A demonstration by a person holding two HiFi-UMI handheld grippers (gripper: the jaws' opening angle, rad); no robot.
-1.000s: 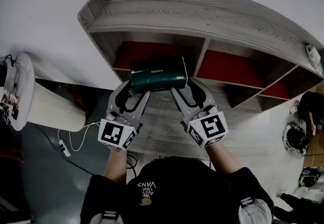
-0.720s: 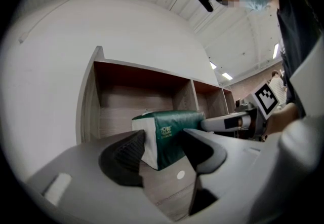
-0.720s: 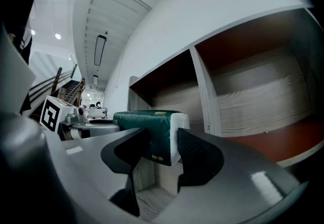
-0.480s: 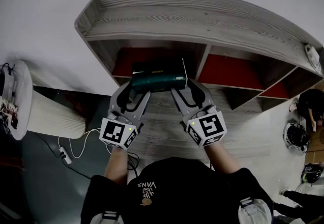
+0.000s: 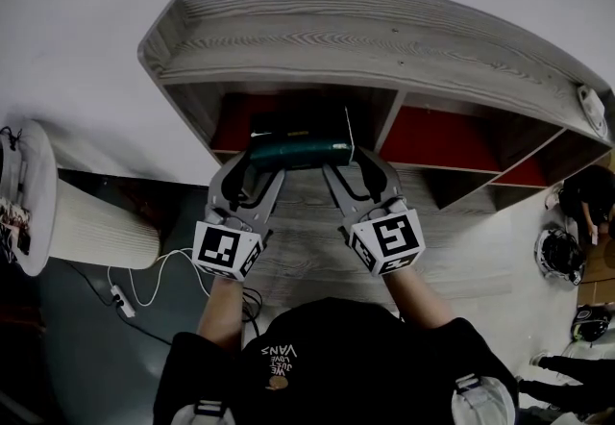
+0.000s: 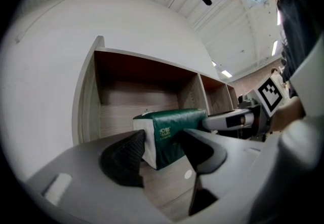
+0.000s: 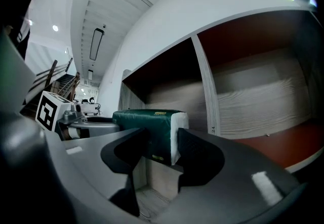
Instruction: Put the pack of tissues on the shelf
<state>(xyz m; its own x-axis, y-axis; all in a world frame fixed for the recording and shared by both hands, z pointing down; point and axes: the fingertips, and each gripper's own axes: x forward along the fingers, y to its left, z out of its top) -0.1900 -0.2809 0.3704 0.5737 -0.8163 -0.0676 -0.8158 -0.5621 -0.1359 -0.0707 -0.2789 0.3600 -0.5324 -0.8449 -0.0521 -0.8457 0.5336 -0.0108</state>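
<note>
Green tissue pack (image 5: 298, 150) held level at the mouth of the left compartment (image 5: 240, 113) of the shelf (image 5: 365, 29). The left gripper (image 5: 258, 169) clamps the pack's left end and the right gripper (image 5: 351, 166) its right end, with both pairs of jaws closed against it. White wall (image 5: 86, 19) behind.

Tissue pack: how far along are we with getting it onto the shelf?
Done: the pack of tissues is lifted and sits at the mouth of the shelf's leftmost compartment. In hand: the left gripper and the right gripper each clamp one end of it. Left: slide it in, set it on the board, then open both grippers and pull back.
</note>
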